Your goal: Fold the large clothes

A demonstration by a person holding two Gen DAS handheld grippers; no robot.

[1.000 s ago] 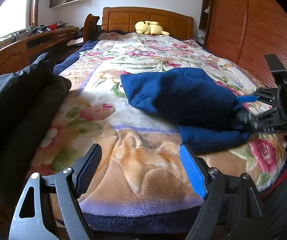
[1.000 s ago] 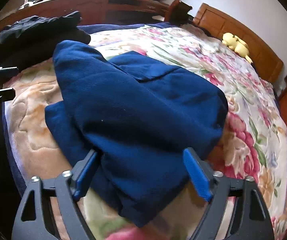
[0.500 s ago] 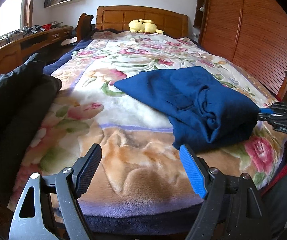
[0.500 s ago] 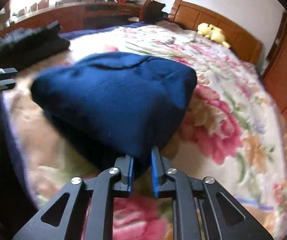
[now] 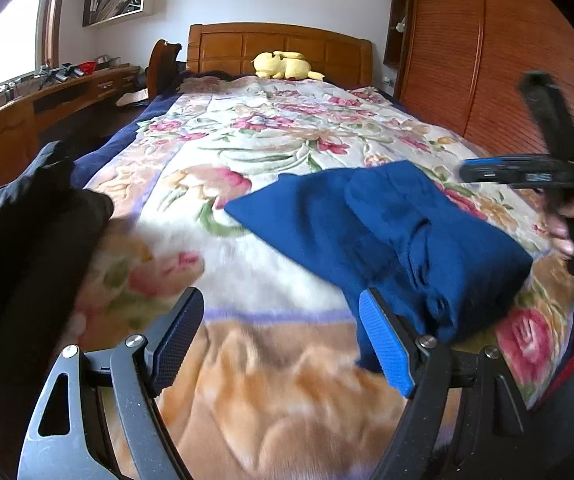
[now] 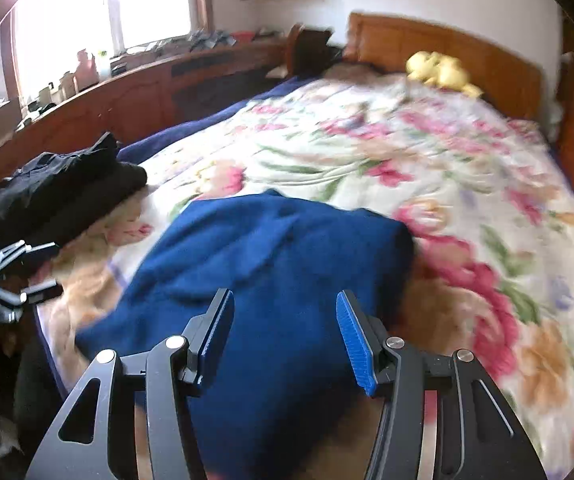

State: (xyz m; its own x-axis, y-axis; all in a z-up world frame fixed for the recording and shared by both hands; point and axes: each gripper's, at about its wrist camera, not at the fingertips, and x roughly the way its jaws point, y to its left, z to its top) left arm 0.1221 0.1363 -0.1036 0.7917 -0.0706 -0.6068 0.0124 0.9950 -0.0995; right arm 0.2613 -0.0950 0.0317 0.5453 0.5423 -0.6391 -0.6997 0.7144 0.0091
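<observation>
Right gripper (image 6: 285, 332), jaws opening and clear of the cloth, above the near edge of the blue garment (image 6: 271, 264); left gripper (image 5: 279, 340) spread wide and empty beside it. The garment lies folded into a thick bundle near the foot of the floral blanket (image 5: 271, 128), apparently needing only tidying. Its long axis runs diagonally toward the headboard (image 5: 279, 46); black clothes (image 6: 67, 188) lie at the bed's edge.

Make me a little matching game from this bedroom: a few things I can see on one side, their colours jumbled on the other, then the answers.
Things:
1. plush toy
2. folded garment
3. pile of clothes
4. headboard

Colours:
a. black
b. brown wood
c. yellow
d. dark blue

Pairs: 1-c, 2-d, 3-a, 4-b
</observation>
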